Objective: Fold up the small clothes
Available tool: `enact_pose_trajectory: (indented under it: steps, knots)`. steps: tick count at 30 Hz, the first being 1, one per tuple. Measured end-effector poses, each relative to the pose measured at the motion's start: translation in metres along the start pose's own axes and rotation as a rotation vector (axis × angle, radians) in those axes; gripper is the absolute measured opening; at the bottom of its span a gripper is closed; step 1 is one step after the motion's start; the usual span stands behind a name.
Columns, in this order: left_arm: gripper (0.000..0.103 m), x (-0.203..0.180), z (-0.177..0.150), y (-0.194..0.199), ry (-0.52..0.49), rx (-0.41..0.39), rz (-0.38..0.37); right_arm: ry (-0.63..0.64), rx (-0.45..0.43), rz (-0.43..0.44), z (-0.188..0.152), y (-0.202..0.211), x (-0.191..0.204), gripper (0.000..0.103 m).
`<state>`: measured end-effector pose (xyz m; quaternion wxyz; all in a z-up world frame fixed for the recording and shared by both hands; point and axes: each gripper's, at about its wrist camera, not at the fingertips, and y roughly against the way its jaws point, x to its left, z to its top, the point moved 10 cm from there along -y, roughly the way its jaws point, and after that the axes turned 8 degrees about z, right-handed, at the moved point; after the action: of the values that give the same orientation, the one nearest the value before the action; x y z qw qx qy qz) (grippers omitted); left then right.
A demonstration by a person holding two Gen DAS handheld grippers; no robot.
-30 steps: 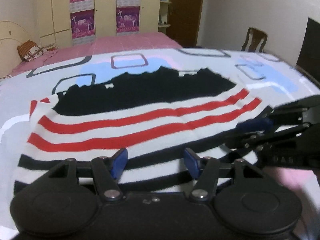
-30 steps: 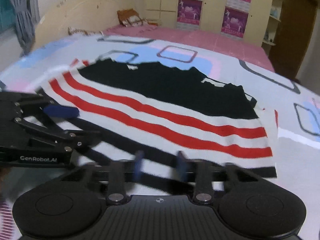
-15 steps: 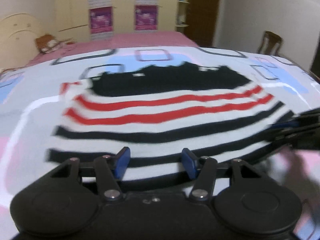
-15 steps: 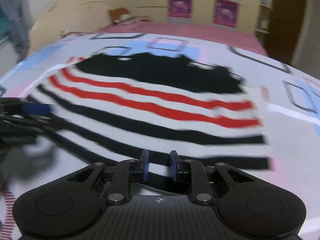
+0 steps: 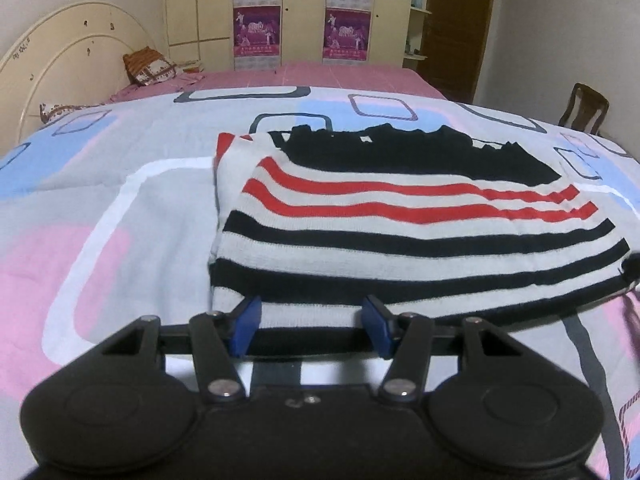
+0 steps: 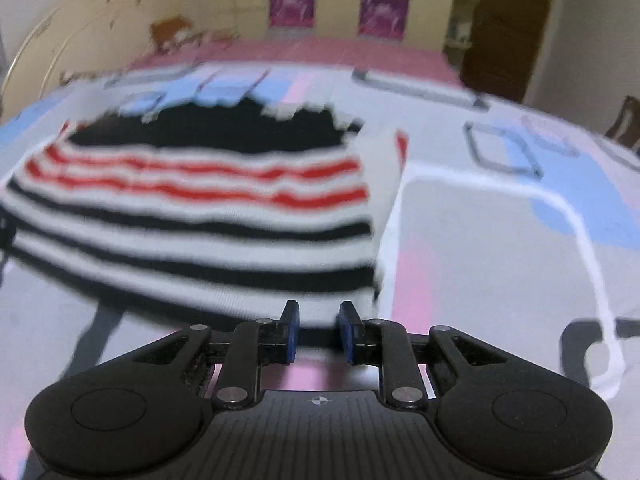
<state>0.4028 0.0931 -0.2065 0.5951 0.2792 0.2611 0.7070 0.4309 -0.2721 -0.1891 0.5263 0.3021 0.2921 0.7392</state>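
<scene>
Looks like partway through on this one: striped sweater (image 5: pixel 400 232) lying flat on the patterned bedspread (image 5: pixel 100 208), sitting centre to right of frame in the left wrist view and centre-left in the right wrist view, already squared into a neat rectangle with a white strip tucked along one side, so probably side folds done. Black top part up at the far edge, red stripes mid, black stripes nearest the cameras. Left gripper (image 5: pixel 311 330) at the bottom middle of its frame, jaws spread wide, nothing between them, blue pads (image 5: pixel 246 330) just at the near hem but hard to say if actually touching. Right gripper (image 6: pixel 318 334) bottom centre of its own view, jaws only a narrow way apart, also holding nothing, hem just ahead of the tips; that view pretty blurry so not swearing to contact there either. Guessing what's left: pinch the near hem at both corners and bring it up over to the black end, maybe one more fold after that to get it compact. Pink bed (image 5: pixel 320 76) and wardrobe with posters (image 5: pixel 256 32) up top, not involved
</scene>
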Motion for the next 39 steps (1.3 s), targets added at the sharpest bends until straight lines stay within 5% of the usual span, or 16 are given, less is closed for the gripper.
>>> enact_pose_trajectory:
  steps: [3,10,12,39]
  knots:
    - [0.055,0.001,-0.003,0.0,-0.001,0.007,-0.004,-0.026,0.063,0.022,-0.014,-0.013,-0.007,0.021]
    - [0.055,0.002,-0.004,-0.001,-0.008,0.018,0.002,0.001,-0.008,0.01,-0.002,0.002,0.0,0.021]
    - [0.055,0.001,-0.005,-0.002,-0.009,0.019,0.004,0.007,0.067,0.002,-0.016,-0.011,-0.002,0.021]
    - [0.057,0.006,-0.007,-0.003,0.009,0.043,-0.013,0.05,0.051,-0.001,-0.018,-0.012,-0.003,0.021]
